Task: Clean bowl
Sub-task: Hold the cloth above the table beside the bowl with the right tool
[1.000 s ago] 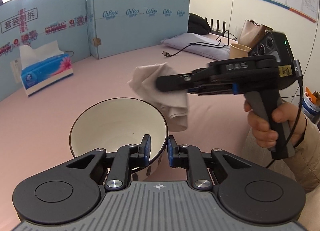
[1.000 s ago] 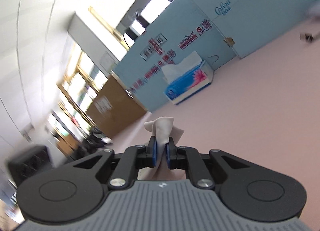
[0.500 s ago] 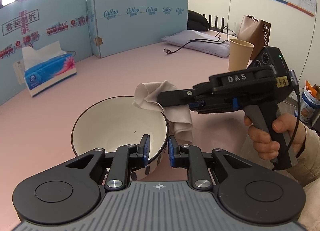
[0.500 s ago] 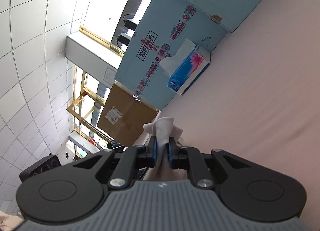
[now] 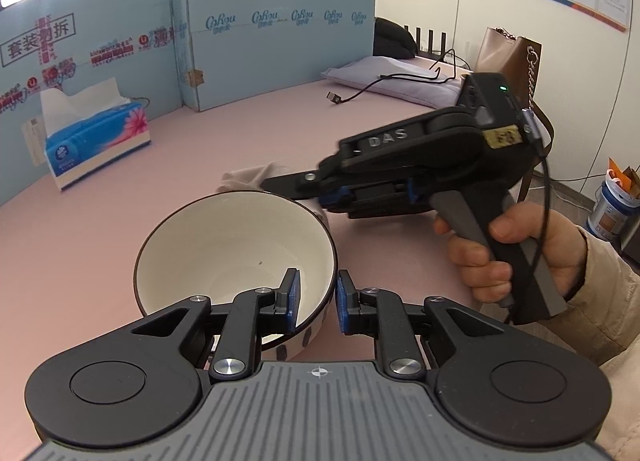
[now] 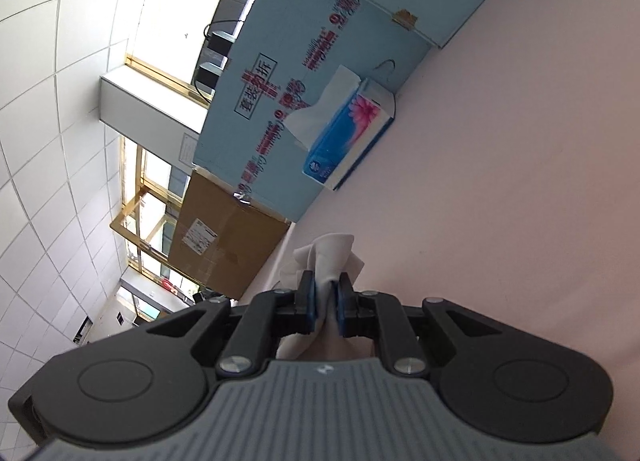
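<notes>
A white bowl (image 5: 236, 249) with a dark rim sat tilted on a pink tabletop (image 5: 120, 229), its empty inside facing the left wrist camera. The left gripper (image 5: 318, 297) was clamped on the bowl's near rim, one blue pad inside the bowl and the other outside. Just behind the bowl's far edge, a crumpled pale cloth (image 5: 244, 179) rested close to the rim. The right gripper (image 6: 325, 297) was pinched tight on that cloth (image 6: 328, 257); a person's hand (image 5: 516, 257) in a beige sleeve gripped its handle. Farther back on the table stood a blue tissue box (image 5: 96, 137), with light blue printed panels (image 5: 272, 41) behind it. A grey pillow (image 5: 396, 81) and a black cable (image 5: 360, 91) lay at the far side.
</notes>
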